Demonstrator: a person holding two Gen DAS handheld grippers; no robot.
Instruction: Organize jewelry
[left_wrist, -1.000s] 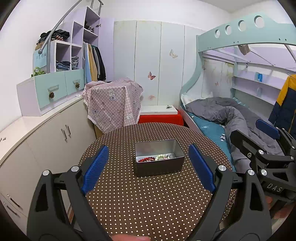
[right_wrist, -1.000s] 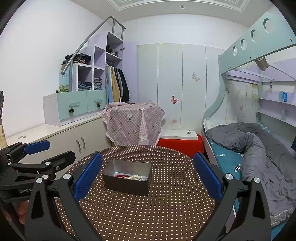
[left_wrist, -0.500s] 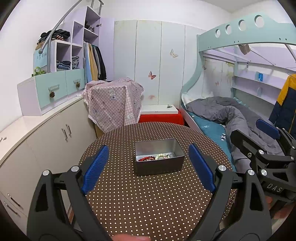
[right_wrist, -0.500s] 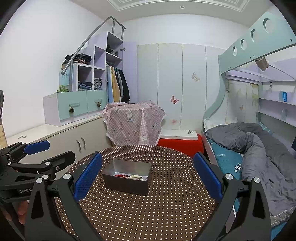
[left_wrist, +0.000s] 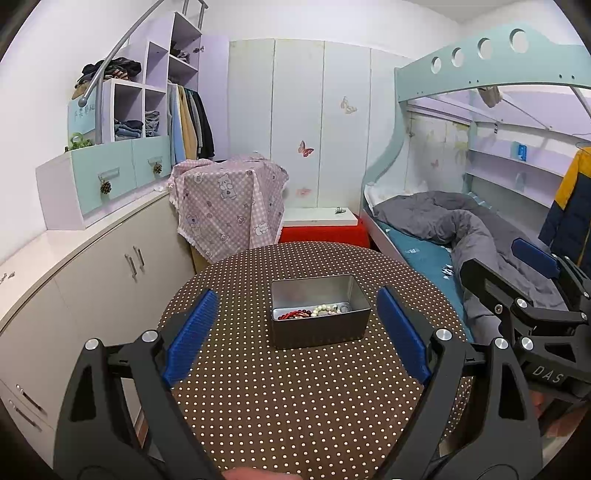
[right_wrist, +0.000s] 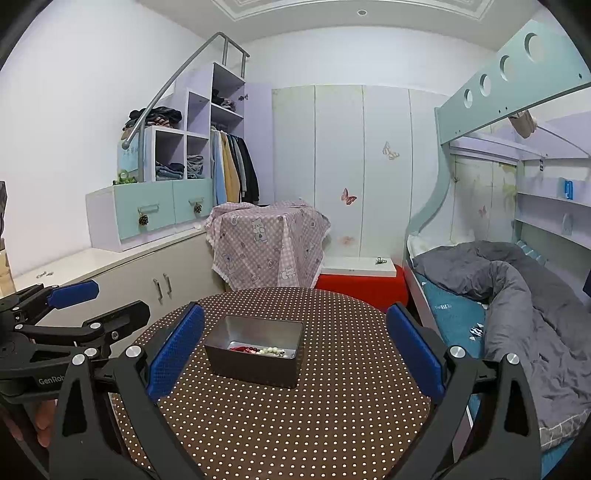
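We see the round polka-dot desk (left_wrist: 295, 398) carrying a metal tin (left_wrist: 320, 314) near its middle, both the left gripper (left_wrist: 295, 325) and right gripper (right_wrist: 295, 347) spread wide and empty short of it, with red beads (left_wrist: 293, 314) and pale beads (left_wrist: 327, 308) lying inside the tin.

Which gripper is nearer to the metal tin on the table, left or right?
Roughly equal, perhaps the left. The left gripper faces the metal tin straight on, jaws open. The right gripper is also open, with the tin slightly to its left.
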